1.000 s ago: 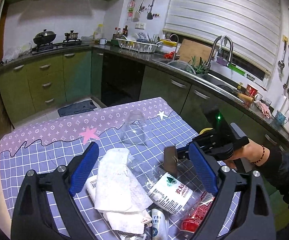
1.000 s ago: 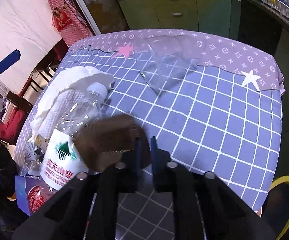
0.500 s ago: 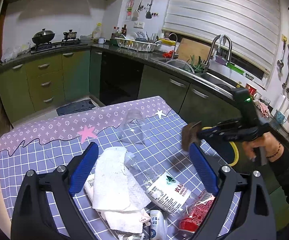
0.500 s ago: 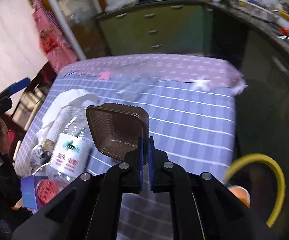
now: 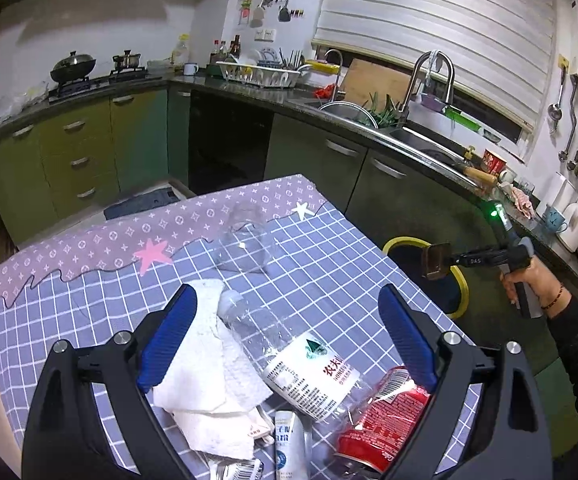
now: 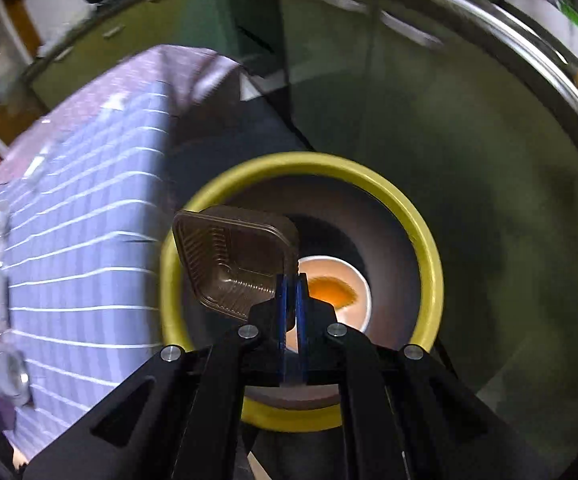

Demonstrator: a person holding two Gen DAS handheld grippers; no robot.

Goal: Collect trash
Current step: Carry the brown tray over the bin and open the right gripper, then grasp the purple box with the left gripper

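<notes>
My right gripper (image 6: 291, 280) is shut on the rim of a brown plastic tray (image 6: 235, 264) and holds it over the yellow-rimmed bin (image 6: 421, 236) beside the table. A white paper cup (image 6: 345, 288) with orange residue lies inside the bin. In the left wrist view the same brown tray (image 5: 435, 261) hangs over the bin's yellow rim (image 5: 403, 242), with the right gripper (image 5: 447, 259) held by a hand. My left gripper (image 5: 287, 336) stands open above the trash pile: a clear water bottle (image 5: 301, 356), crumpled paper towel (image 5: 205, 368) and a red can (image 5: 373, 436).
A clear plastic cup (image 5: 245, 240) lies on the checked tablecloth (image 5: 329, 264) farther back. A small white carton (image 5: 289, 440) sits by the can. Green kitchen cabinets (image 5: 77, 152) and a sink counter (image 5: 409, 136) surround the table.
My right gripper lifted the brown tray off the table and carried it right, past the table edge, over the bin, tilting down. The left gripper stayed in place.
</notes>
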